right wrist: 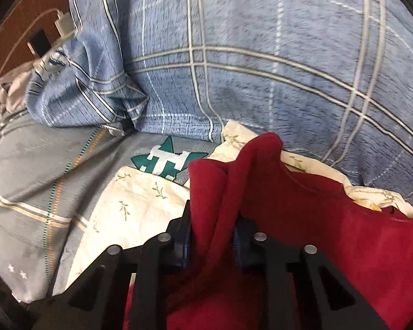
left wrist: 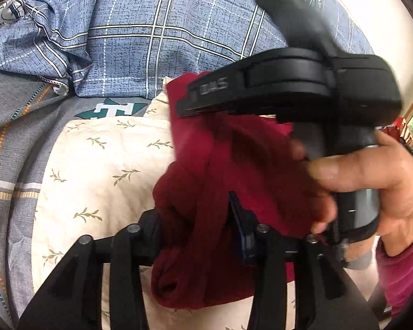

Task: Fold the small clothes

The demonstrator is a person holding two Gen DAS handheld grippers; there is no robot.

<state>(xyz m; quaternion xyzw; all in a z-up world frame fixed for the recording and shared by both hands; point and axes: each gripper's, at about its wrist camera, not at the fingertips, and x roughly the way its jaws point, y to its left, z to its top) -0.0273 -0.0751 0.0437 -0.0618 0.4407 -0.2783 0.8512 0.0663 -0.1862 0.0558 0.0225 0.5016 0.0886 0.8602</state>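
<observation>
A dark red garment (left wrist: 234, 159) lies bunched on a cream leaf-print cloth (left wrist: 102, 165). My left gripper (left wrist: 197, 217) is at the bottom of the left wrist view, its fingers closed on a thick bundle of the red fabric. The right gripper (left wrist: 187, 104), held by a hand (left wrist: 371, 173), reaches in from the right and meets the garment's upper edge. In the right wrist view the right gripper (right wrist: 212, 225) pinches an upright fold of the red garment (right wrist: 330, 220), and the rest spreads to the right.
A blue plaid quilt (right wrist: 261, 55) rises behind the clothes. A grey striped sheet (right wrist: 27, 178) with a green emblem (right wrist: 165, 159) lies to the left. A white charger and cable (right wrist: 63, 24) rest by the brown headboard at the top left.
</observation>
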